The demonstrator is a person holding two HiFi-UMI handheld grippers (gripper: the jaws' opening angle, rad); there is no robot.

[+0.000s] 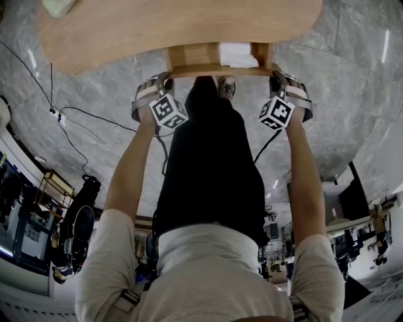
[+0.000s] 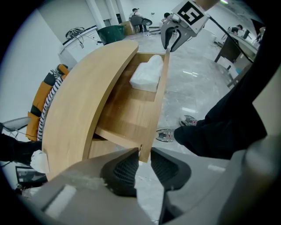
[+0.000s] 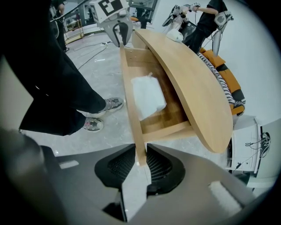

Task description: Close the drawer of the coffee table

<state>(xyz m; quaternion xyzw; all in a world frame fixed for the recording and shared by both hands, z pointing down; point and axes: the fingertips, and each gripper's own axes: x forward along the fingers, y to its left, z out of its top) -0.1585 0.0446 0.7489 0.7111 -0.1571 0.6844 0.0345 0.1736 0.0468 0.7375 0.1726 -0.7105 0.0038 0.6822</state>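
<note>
The pale wooden coffee table (image 1: 176,28) has its drawer (image 1: 195,60) pulled out toward me, with a white folded bundle (image 1: 238,55) lying inside. My left gripper (image 1: 167,77) clasps the left end of the drawer front (image 2: 159,96); in its own view the left gripper (image 2: 142,162) has a pad on each face of the panel's corner. My right gripper (image 1: 272,78) does the same at the other end. In the right gripper view the right gripper (image 3: 140,165) pinches the drawer front (image 3: 131,101) edge-on. Both point down.
My legs in black trousers and grey shoes (image 2: 169,134) stand right behind the drawer front. Cables (image 1: 82,126) run over the marble floor at the left. An orange striped cushion (image 2: 41,105) lies beyond the table. A white object (image 1: 60,6) rests on the tabletop.
</note>
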